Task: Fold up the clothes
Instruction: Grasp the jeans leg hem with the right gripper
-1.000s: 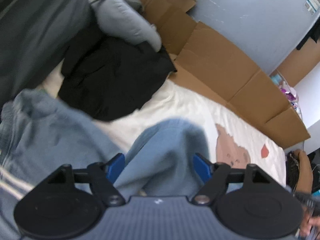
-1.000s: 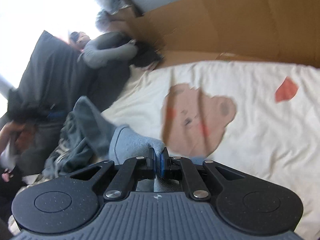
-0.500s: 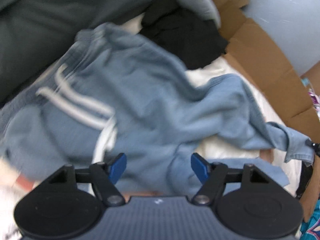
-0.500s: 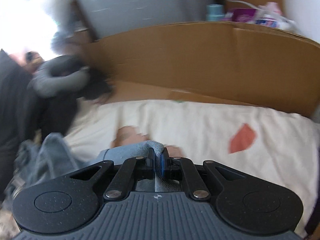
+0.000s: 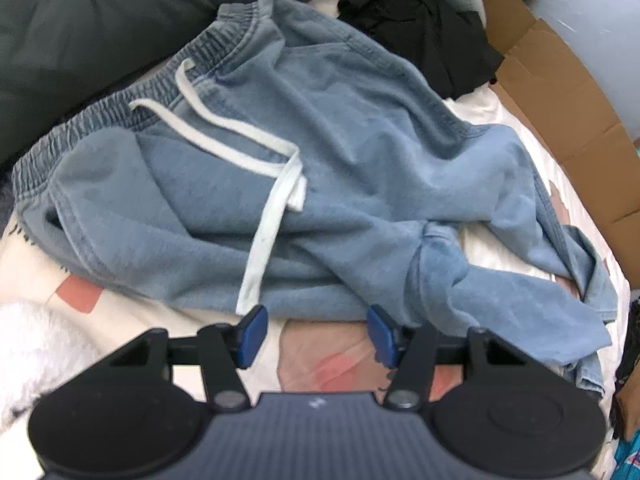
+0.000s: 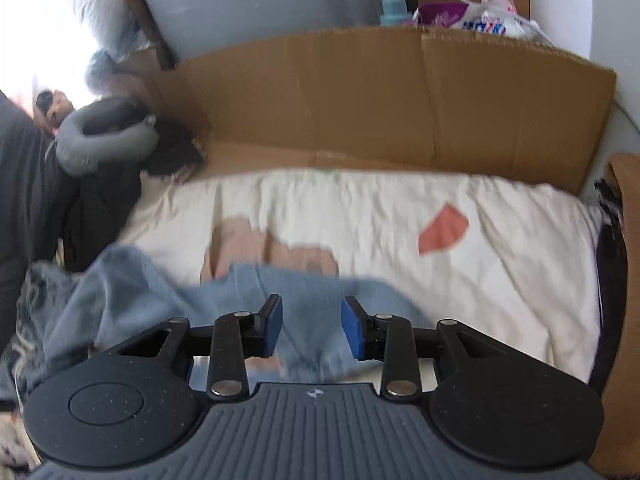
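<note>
The blue pants (image 5: 320,184) lie crumpled on the cream sheet (image 5: 476,236), faded like washed denim, with a gathered elastic waistband (image 5: 120,108) at the far left edge and a white drawstring (image 5: 272,208) trailing loose across the front. One leg runs off to the right and ends twisted and bunched in a knot of folds; the cloth is creased and not yet flattened. The left gripper (image 5: 314,330) hangs just above the near hem, its jaws apart and just been closing, with only the sheet's pink print showing between them. In the right wrist view the right gripper (image 6: 312,326) hovers over the blurred end of the leg (image 6: 304,300); its jaws have just been opening and stand apart, the blue cloth lying below and between them without being pinched. Beyond the pants lie a black garment (image 5: 432,32) and a grey neck pillow (image 6: 104,136), and brown cardboard (image 6: 400,108) lines the far edge of the sheet.
</note>
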The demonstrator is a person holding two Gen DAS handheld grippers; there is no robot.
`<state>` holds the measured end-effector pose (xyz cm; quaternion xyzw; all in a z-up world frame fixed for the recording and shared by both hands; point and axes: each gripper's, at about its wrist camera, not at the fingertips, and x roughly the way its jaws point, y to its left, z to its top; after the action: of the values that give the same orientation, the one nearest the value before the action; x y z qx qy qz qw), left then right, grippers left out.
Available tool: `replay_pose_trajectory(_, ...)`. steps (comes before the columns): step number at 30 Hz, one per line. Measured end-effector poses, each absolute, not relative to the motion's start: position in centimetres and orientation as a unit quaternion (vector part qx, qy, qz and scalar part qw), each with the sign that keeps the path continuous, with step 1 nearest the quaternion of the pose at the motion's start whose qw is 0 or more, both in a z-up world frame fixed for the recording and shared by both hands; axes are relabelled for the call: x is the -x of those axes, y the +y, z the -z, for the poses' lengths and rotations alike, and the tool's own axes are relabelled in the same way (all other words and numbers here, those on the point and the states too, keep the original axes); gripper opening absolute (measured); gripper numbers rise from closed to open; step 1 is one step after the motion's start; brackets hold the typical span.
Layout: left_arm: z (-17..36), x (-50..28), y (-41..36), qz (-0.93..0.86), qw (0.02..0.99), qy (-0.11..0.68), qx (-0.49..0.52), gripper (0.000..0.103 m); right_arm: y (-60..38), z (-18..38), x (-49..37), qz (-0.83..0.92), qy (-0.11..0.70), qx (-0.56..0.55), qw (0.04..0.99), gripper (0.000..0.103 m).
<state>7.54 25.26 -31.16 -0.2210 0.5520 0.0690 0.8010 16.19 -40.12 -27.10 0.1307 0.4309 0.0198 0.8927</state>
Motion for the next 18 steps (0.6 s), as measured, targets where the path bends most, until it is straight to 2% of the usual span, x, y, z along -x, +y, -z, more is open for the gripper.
replay_pose_trajectory(5, 32.4, -7.0, 25.0, -0.067, 0.792, 0.565, 0.223, 0.058, -38.4, 29.1, -12.4, -0.03, 0.464, -0.1, 0.88, 0.045)
replay_pose_trajectory(7, 32.8, -6.7, 24.8, -0.068, 0.792, 0.562, 0.229, 0.058, -37.4, 30.1, -10.7, -0.031, 0.474, -0.086, 0.876, 0.053)
replay_pose_trajectory(13, 34.0, -6.0, 24.8, -0.081, 0.787, 0.557, 0.254, 0.058, -34.0, 33.1, -7.0, -0.067, 0.506, -0.049, 0.858, 0.063)
replay_pose_trajectory(18, 35.4, -5.8, 25.0, -0.066, 0.773, 0.564, 0.281, 0.058, -31.9, 35.1, -6.0, -0.063, 0.529, 0.001, 0.846, 0.066)
